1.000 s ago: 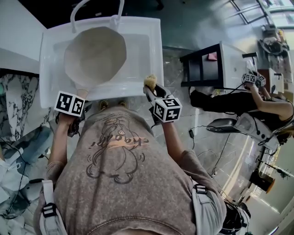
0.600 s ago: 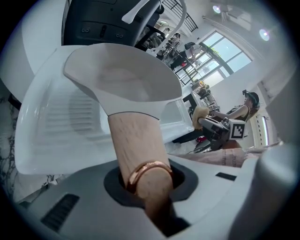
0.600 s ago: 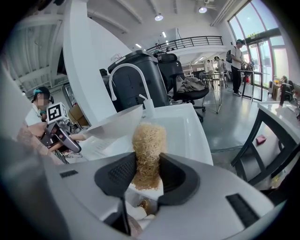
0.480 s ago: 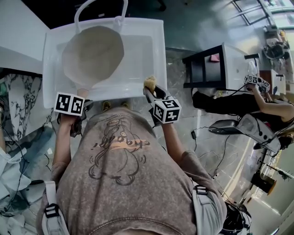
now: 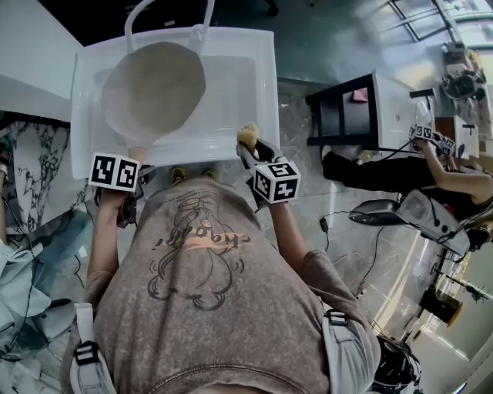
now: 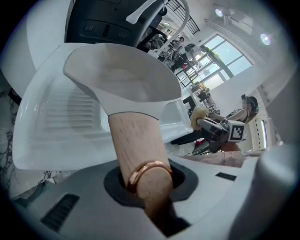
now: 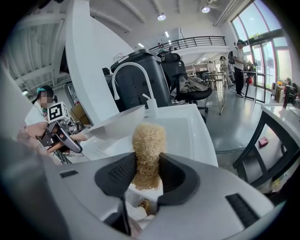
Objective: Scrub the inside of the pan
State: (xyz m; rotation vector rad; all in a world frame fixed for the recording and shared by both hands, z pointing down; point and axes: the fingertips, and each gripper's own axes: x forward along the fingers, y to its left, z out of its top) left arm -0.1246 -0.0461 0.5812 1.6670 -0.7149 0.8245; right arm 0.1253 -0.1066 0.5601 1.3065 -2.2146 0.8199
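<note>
A cream pan [image 5: 154, 88] lies tilted in the white sink [image 5: 246, 100], its inside facing up. Its wooden handle [image 6: 136, 150], ringed with copper, is clamped in my left gripper [image 5: 132, 165], which is shut on it at the sink's near edge. The pan's pale bowl [image 6: 124, 79] fills the left gripper view. My right gripper [image 5: 250, 150] is shut on a tan fibrous scrubber [image 7: 147, 152], held over the sink's near right rim, to the right of the pan and apart from it. The scrubber [image 5: 248, 135] sticks out past the jaws.
A curved white faucet [image 5: 166, 15] stands at the sink's far side. A black and white table [image 5: 362, 108] stands to the right. Another person [image 5: 431, 165] with grippers is at the far right. A marbled counter [image 5: 31, 177] lies at left.
The pan has shifted slightly left in the sink. My right gripper with the scrubber has edged up and left toward the sink rim.
</note>
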